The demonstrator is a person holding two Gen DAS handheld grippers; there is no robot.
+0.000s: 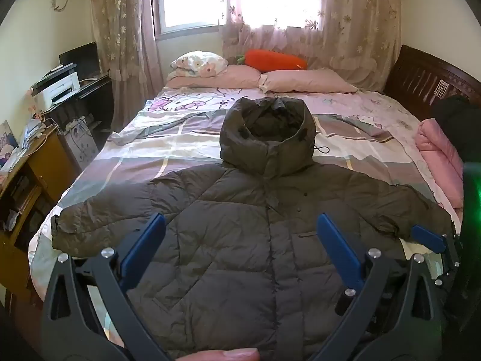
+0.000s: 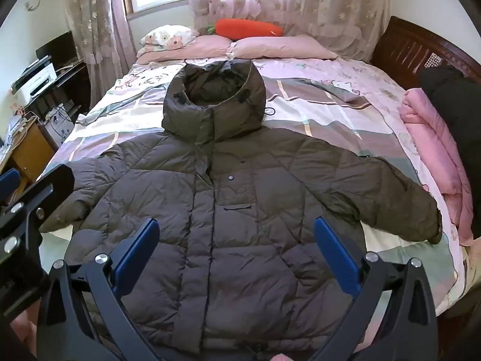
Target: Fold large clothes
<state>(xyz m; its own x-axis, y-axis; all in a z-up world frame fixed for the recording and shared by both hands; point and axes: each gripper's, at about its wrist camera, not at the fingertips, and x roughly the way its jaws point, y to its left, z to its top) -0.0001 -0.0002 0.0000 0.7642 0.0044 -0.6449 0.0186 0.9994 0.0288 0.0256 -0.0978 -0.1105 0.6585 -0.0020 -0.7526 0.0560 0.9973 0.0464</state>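
Note:
A dark olive hooded puffer jacket (image 1: pixel 255 219) lies flat and face up on the bed, sleeves spread to both sides, hood toward the pillows. It also shows in the right wrist view (image 2: pixel 237 210). My left gripper (image 1: pixel 240 225) is open and empty, held above the jacket's lower front. My right gripper (image 2: pixel 236 231) is open and empty, also above the lower front. The right gripper's blue finger shows at the right edge of the left wrist view (image 1: pixel 428 237). The left gripper's black frame shows at the left of the right wrist view (image 2: pixel 33 198).
The bed (image 1: pixel 168 138) has a pastel patterned sheet, pink pillows (image 1: pixel 306 81) and an orange carrot plush (image 1: pixel 275 59) at the far end. A folded pink blanket (image 2: pixel 433 147) and dark cloth lie on the right. A wooden cabinet (image 1: pixel 39 165) and desk with a printer (image 1: pixel 57 87) stand left.

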